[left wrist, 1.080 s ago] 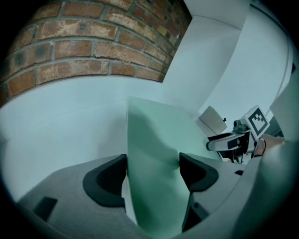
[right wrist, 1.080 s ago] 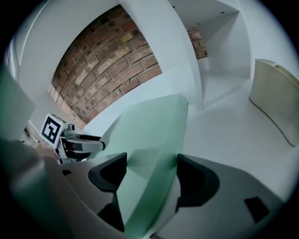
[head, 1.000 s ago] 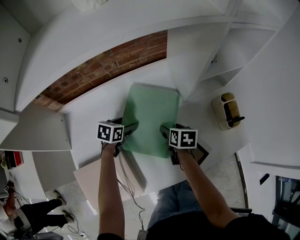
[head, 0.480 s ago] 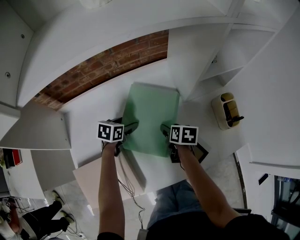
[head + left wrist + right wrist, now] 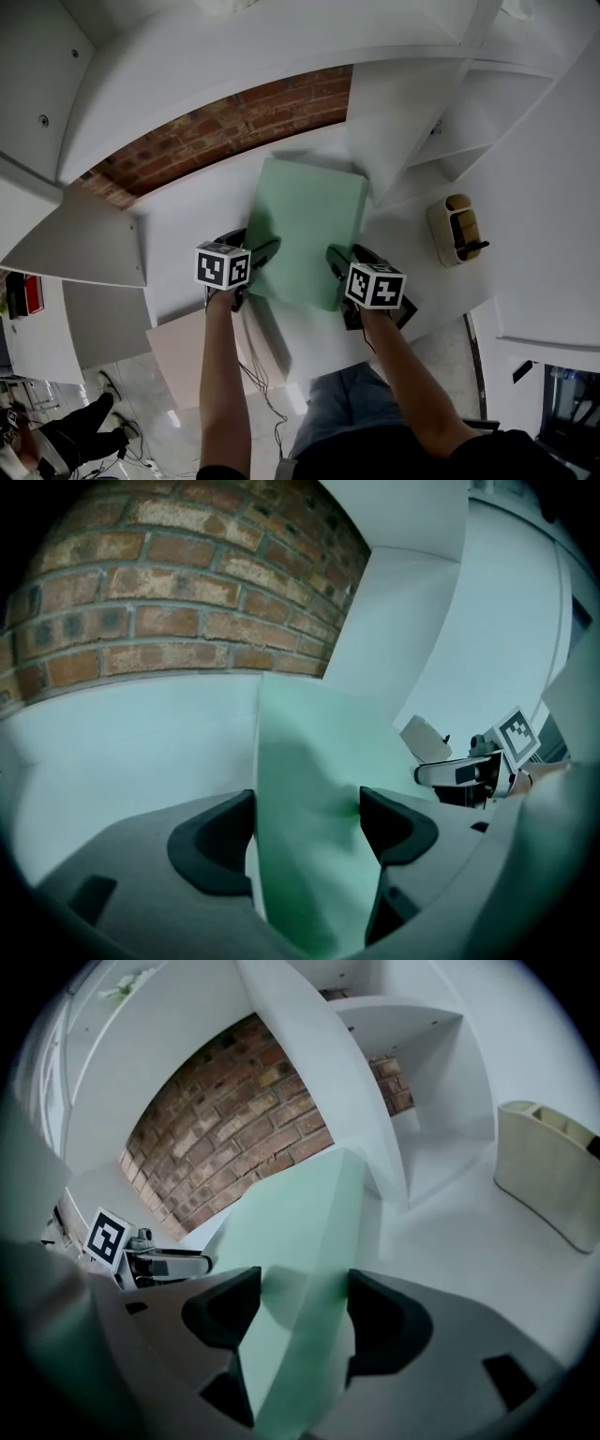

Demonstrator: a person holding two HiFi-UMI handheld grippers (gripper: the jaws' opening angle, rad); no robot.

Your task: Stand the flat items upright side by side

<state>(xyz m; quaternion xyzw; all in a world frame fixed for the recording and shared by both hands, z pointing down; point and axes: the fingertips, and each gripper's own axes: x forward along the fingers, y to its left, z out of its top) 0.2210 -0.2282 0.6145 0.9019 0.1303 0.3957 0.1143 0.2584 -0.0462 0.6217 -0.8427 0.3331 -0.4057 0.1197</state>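
A flat pale-green item lies lengthwise on the white shelf surface, its far end toward the brick wall. My left gripper is shut on its near left corner. My right gripper holds the near right corner, and its jaws have just been closing on the item. In the left gripper view the green item fills the gap between the dark pads of my left gripper. In the right gripper view its thick edge sits between both pads of my right gripper. The near end is tilted up.
A white upright divider stands just right of the item's far end. A beige holder sits on the surface to the right. The brick wall closes the back. A pinkish board lies below the shelf edge at the left.
Both grippers have risen a little with the green item's near end in them. The right gripper's marker cube has tilted and shifted slightly right.
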